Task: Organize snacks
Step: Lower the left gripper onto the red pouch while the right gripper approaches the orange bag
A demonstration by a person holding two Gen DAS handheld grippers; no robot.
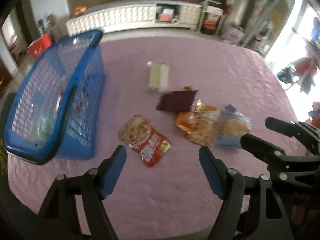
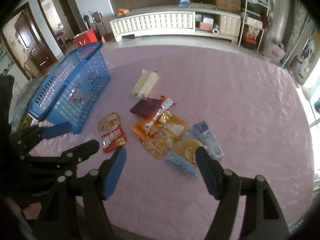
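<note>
Several snack packets lie on a pink-covered table (image 1: 220, 70): a red packet (image 1: 146, 140) (image 2: 112, 134), an orange one (image 1: 198, 128) (image 2: 160, 136), a blue-and-clear cake packet (image 1: 234, 130) (image 2: 188, 152), a purple one (image 1: 177, 101) (image 2: 146, 106) and a white wafer pack (image 1: 159, 76) (image 2: 146, 82). A blue mesh basket (image 1: 84, 104) (image 2: 86, 84) stands at the left with a clear bag (image 1: 42, 124) inside. My left gripper (image 1: 162, 150) (image 2: 82, 135) hangs open over the red packet's near end. My right gripper (image 2: 161, 150) (image 1: 257, 130) is open above the orange and cake packets. Neither holds anything.
A second clear-blue packet (image 2: 210, 140) lies against the cake packet. Beyond the table's far edge stand a white low cabinet (image 2: 172, 24) and a metal shelf rack (image 2: 254, 18). Bare pink cloth stretches to the right (image 2: 250, 100) and in front of the snacks.
</note>
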